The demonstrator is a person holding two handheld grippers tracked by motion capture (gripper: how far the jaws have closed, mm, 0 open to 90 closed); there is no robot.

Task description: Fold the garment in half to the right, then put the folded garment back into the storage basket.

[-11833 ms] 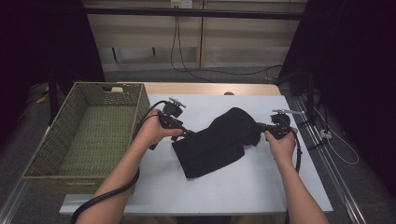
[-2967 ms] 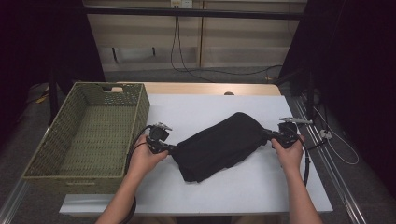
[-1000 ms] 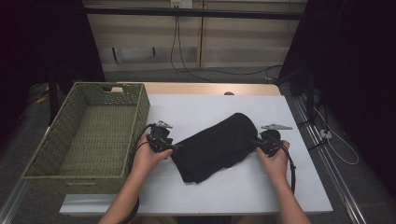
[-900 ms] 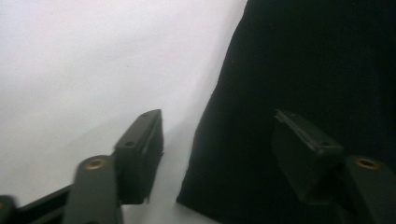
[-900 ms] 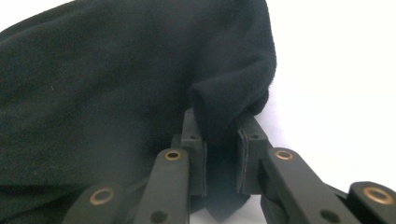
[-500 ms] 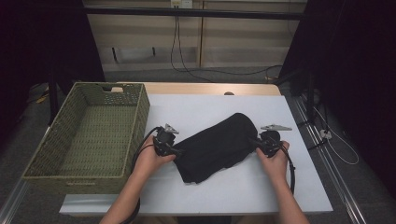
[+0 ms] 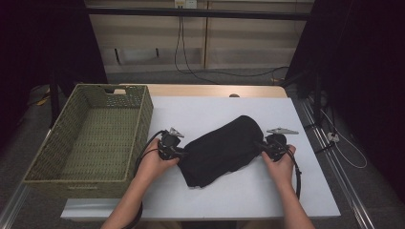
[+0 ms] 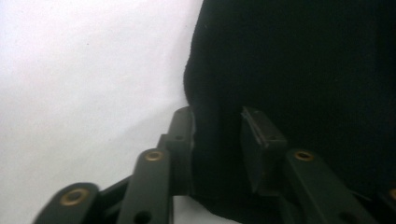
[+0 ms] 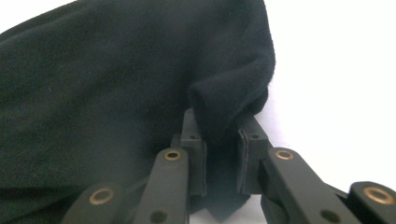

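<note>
White tabletop (image 7: pixel 286 191) – black garment (image 7: pixel 222 150) folded, left gripper (image 7: pixel 184 151) closing on one end, right gripper (image 7: pixel 258 144) pinching the other – for lifting toward the wicker basket (image 7: pixel 138 119).

1 black cloth (image 7: pixel 222 149), 1 woven basket (image 7: pixel 57 143), 2 grippers: left gripper (image 7: pixel 177 151), right gripper (image 7: pixel 260 146).

This looks like a lab recording booth: black curtains (image 7: pixel 353 71) hang at both edges of the frame, cables (image 7: pixel 191 52) trail down the bare panelled wall (image 7: pixel 239 43) at top centre.
</note>
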